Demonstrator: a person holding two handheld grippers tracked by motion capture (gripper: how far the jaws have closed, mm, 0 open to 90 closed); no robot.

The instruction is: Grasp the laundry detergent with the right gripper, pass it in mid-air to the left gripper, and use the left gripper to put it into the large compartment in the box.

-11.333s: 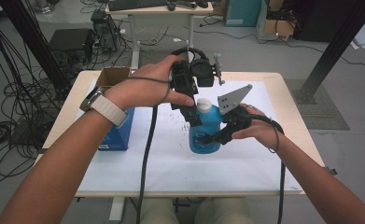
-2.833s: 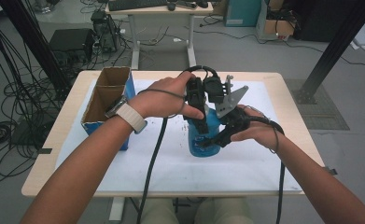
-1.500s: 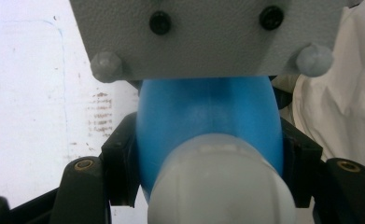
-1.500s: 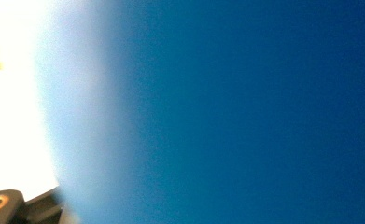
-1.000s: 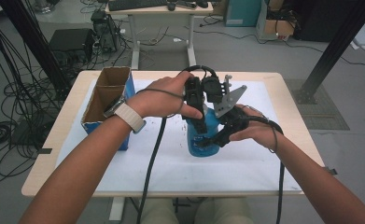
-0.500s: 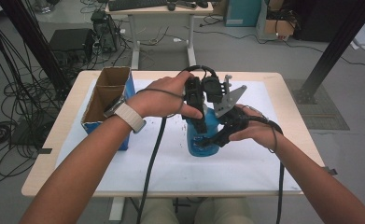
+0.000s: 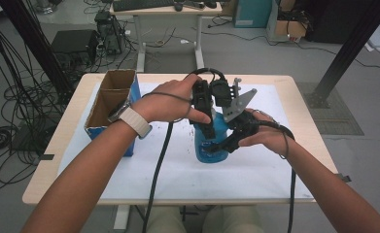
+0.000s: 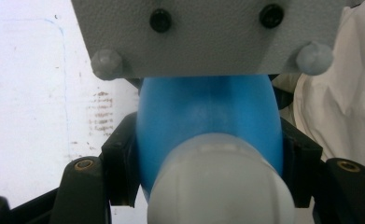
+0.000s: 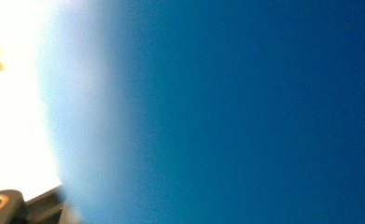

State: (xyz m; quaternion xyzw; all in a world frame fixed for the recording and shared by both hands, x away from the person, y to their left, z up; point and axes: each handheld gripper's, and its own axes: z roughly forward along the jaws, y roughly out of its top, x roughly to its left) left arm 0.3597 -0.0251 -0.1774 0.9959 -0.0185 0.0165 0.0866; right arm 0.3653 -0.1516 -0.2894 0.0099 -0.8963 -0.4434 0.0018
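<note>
The left gripper (image 7: 208,130) clamps the white cap (image 8: 220,184) of the blue plastic bottle (image 7: 215,138); the right gripper (image 7: 215,148) clamps its body.

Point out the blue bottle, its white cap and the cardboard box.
blue bottle (image 7: 208,150), high view, lower body.
white cap (image 8: 220,186), left gripper view, top of cap.
cardboard box (image 7: 96,112), high view, left inner wall.

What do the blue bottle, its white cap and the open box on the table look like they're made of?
Blue bottle: probably plastic, smooth with a soft sheen. White cap: likely plastic too, matte and faintly translucent. Open box: cardboard, raw brown inside with a printed blue outside.
</note>
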